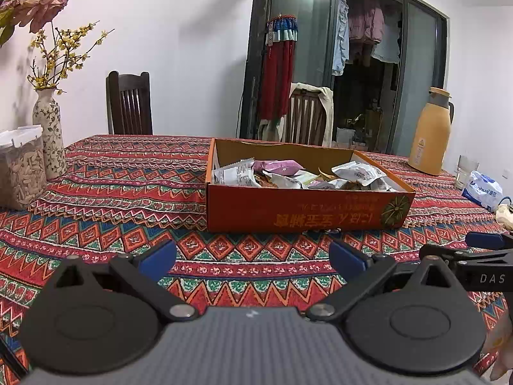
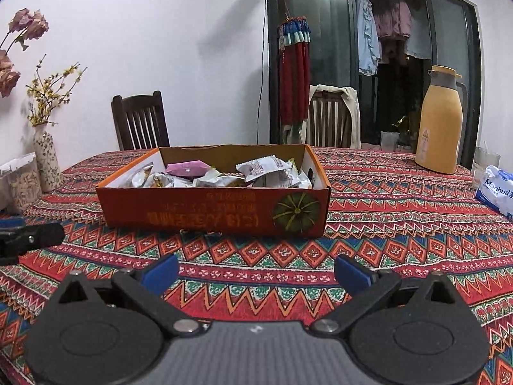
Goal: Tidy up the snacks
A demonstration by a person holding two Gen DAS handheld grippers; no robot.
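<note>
On the patterned tablecloth (image 1: 112,192) sat the orange cardboard box (image 1: 298,205) heaped with wrapped snacks (image 1: 282,173), while the left gripper (image 1: 253,256) and right gripper (image 2: 256,272) hovered near its front wall, jaws spread and empty, seemingly readied for reaching in.

Ahead of our claws and off to the left, we see a floral vase (image 1: 48,134) of yellow sprigs, touching or just beside a clear jar (image 1: 21,170) of pale strips. Far ahead, two dark wooden chairs (image 2: 141,122) stand behind the patterned tablecloth (image 2: 400,211). To the right stands a yellow thermos (image 2: 441,122), with a white tissue pack (image 2: 495,189) nearer us.
</note>
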